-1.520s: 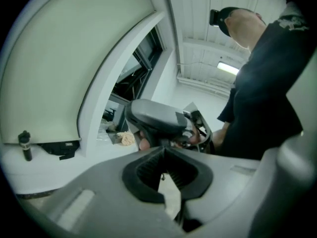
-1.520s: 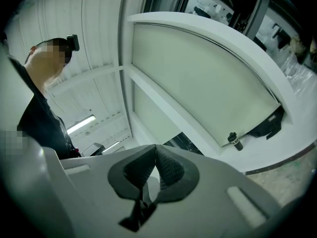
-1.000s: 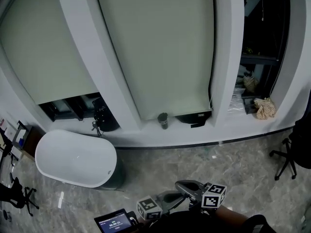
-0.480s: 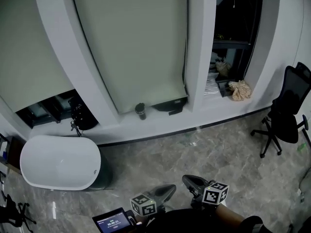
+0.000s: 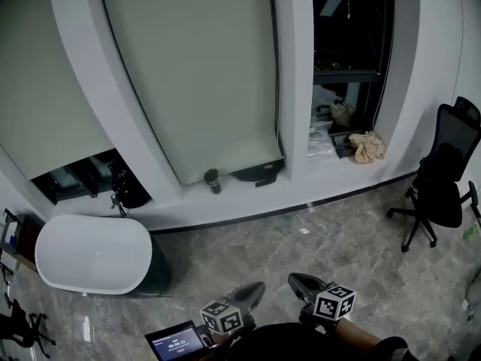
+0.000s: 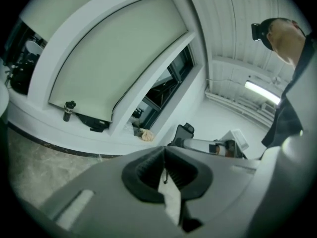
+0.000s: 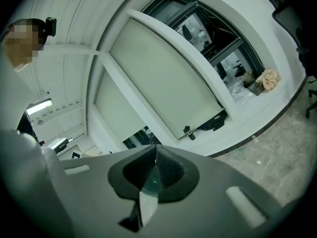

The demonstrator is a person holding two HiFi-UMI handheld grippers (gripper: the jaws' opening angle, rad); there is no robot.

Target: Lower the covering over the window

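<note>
Hanging low by the person's waist, the left gripper [image 5: 258, 287] and right gripper [image 5: 294, 279] are both shut on nothing. Their tips now sit apart, where they overlapped a second ago. The chair [image 5: 443, 179] has come fully into sight. The blind [image 5: 188, 74] hangs far beyond both grippers, almost down to the sill [image 5: 248, 198], left of the bare window [image 5: 349, 51].
</note>
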